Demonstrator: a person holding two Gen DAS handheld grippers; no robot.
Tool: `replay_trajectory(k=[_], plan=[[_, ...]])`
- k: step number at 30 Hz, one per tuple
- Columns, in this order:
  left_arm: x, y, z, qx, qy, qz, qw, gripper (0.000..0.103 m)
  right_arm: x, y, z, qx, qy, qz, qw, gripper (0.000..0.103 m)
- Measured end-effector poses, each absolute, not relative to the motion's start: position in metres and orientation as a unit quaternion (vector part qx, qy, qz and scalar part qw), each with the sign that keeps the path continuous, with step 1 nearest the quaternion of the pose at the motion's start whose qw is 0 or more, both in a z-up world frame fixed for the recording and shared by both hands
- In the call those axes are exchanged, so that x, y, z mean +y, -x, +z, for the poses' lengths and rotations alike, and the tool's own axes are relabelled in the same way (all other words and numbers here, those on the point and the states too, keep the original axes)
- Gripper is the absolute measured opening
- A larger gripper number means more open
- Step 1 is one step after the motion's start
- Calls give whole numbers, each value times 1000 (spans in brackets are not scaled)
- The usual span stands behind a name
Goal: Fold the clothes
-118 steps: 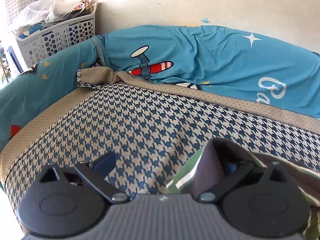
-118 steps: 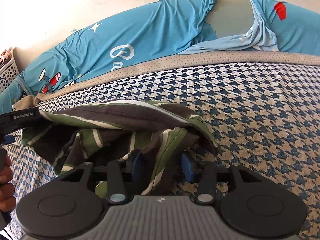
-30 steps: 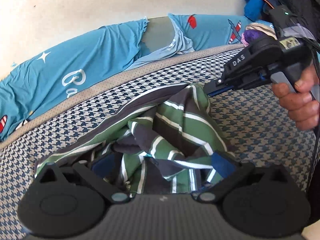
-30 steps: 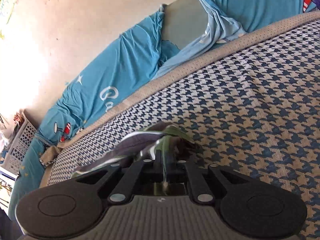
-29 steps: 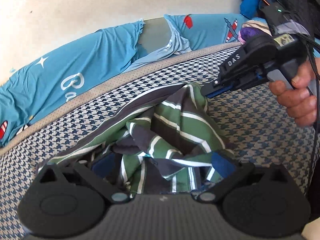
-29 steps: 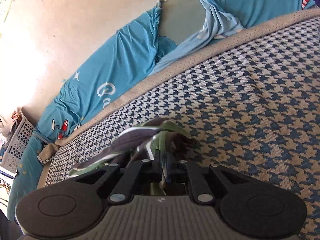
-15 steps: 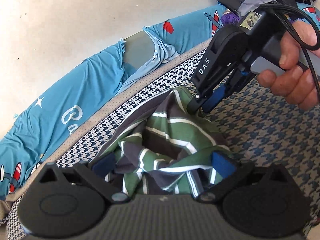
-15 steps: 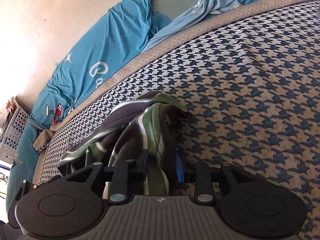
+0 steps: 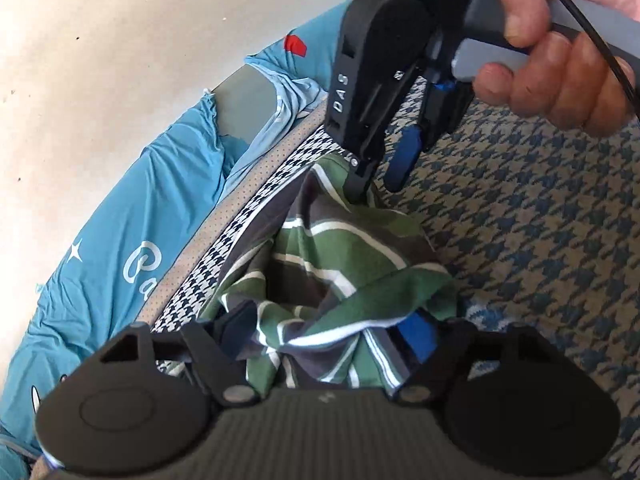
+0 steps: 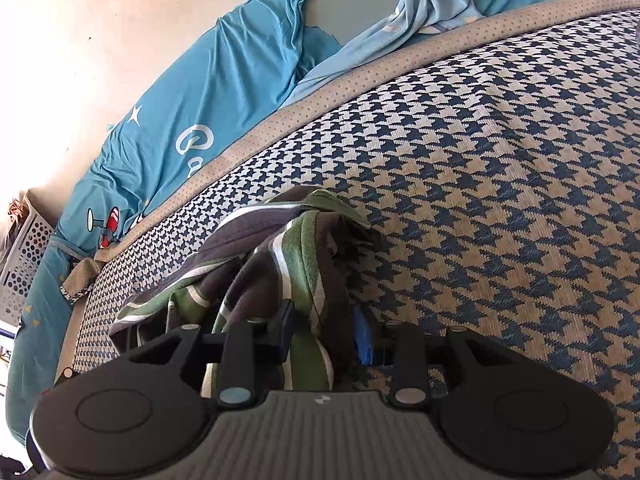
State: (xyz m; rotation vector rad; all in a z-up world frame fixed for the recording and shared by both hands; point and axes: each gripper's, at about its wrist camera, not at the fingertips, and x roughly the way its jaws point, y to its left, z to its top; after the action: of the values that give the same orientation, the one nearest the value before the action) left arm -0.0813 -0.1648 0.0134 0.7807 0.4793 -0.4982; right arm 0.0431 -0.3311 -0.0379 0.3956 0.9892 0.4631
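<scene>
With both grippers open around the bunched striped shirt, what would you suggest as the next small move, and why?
Probably shut the right gripper on the fold between its fingers. The striped shirt lies bunched on the houndstooth blanket, and the left gripper is open too, so nothing grips it; it needs a firm pinch before it can be lifted and spread.

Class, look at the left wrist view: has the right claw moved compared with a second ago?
Yes. The right claw has come nearer and steeper: against the teal bedsheet behind, it now points down at the striped garment, its fingers parted.

Bunched shirt (image 9: 344, 264) on mattress (image 9: 540, 240); sheet (image 10: 224, 92) behind; basket (image 10: 24, 264) far left
</scene>
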Motion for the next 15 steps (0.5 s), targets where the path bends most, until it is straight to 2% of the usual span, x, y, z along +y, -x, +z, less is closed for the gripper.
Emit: replay_trajectory(k=[6,8,11,15], plan=[[-159,66,29,234,-301,-230,895,43,-336,-44,-38,466,-186,211,839,32],[-151,57,39,235,-254,-216,913,29,-339,-45,-37,462,-188,201,843,32],[-138,39,49,242,-190,-185,933,24,-342,-45,-35,455,-187,192,849,33],[-121,16,55,251,-130,-129,951,24,-339,-45,-34,451,-186,196,851,42]])
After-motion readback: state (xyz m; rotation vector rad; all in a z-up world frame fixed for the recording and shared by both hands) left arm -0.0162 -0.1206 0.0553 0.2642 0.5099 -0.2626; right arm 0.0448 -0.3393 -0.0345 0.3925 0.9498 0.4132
